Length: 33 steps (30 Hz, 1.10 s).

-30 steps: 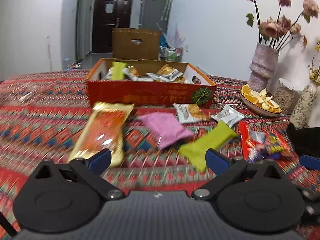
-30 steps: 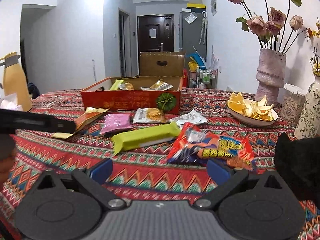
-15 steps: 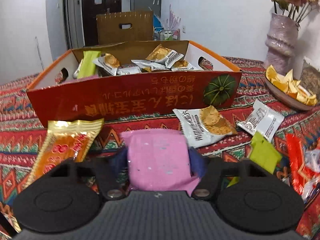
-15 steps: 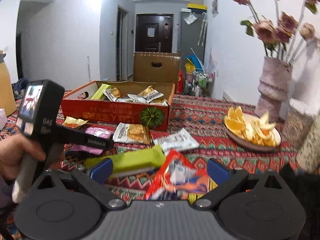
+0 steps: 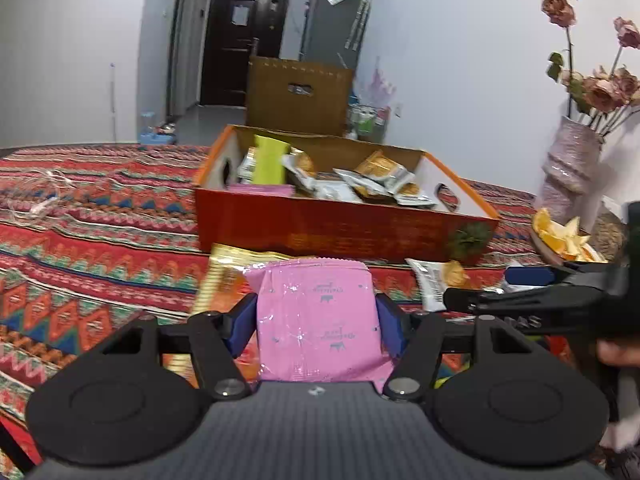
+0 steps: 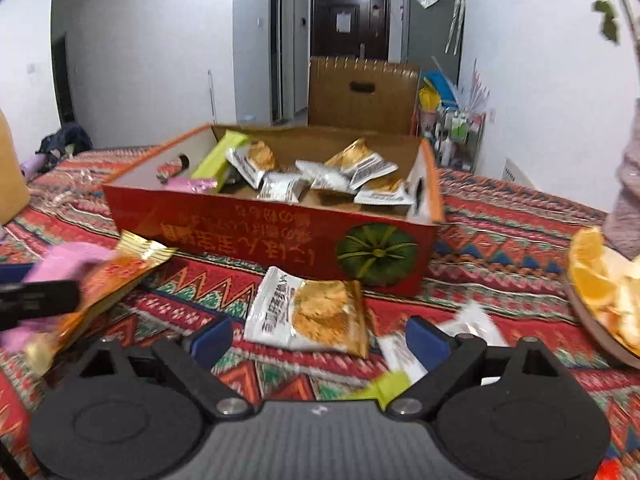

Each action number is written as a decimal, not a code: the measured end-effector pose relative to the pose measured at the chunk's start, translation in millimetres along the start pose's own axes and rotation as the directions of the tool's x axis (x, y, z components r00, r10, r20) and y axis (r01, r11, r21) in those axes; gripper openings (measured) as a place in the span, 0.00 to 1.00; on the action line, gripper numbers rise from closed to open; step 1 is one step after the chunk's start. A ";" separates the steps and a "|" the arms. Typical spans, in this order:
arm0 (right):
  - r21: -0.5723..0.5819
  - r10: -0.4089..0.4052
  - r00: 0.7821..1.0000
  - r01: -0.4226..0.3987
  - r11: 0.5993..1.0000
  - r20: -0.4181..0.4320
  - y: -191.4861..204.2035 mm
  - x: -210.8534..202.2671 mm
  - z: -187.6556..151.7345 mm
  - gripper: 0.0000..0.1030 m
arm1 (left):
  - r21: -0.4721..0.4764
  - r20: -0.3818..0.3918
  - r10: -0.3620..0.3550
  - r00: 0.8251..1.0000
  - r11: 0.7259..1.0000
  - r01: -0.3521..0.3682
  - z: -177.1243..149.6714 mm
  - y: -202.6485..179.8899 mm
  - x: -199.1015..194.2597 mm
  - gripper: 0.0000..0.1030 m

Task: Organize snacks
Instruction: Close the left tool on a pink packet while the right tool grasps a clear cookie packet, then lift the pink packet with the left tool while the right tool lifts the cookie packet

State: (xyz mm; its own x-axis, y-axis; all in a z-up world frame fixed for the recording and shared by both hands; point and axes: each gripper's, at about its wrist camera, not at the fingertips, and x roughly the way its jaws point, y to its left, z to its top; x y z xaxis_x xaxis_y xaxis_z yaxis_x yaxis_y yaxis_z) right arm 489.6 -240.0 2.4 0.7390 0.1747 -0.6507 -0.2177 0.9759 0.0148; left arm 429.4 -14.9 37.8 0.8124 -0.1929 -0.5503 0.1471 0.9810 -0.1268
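My left gripper [image 5: 316,316] is shut on a pink snack packet [image 5: 318,320], held above the patterned tablecloth short of the red cardboard box [image 5: 340,232]. The box holds several packets and a green bar [image 5: 270,160]. In the right wrist view the pink packet [image 6: 68,260] shows at the left edge. My right gripper [image 6: 318,338] hangs low over the table with its jaws closing. A white-and-gold cracker packet [image 6: 308,312] lies flat between its fingertips, and the pads do not touch it. The box [image 6: 260,236] stands just behind that packet.
A gold-orange packet [image 6: 116,276] lies left of the cracker packet. A green bar [image 6: 384,388] and a white packet [image 6: 472,324] lie near my right finger. A plate of orange pieces [image 6: 600,292] and a vase [image 5: 572,168] stand at the right. A brown carton [image 6: 360,92] stands behind the box.
My left gripper closed on the pink packet and has drawn back from the box with it. My right gripper moved forward and left, from the red bag to the cracker packet.
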 end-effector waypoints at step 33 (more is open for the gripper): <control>-0.004 0.074 0.982 -0.074 0.997 0.175 55.8 -155.0 -61.4 0.49 | -0.029 0.080 -0.041 0.996 0.999 0.044 -36.3 2.0 -139.3 0.61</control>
State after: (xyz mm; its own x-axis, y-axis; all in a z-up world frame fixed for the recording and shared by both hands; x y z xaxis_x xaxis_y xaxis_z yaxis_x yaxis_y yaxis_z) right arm 323.8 -220.6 57.4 0.8210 0.2662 -0.5050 -0.2745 0.9597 0.0596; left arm 296.1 13.1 84.2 0.8480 -0.2308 -0.4771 0.1659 0.9706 -0.1745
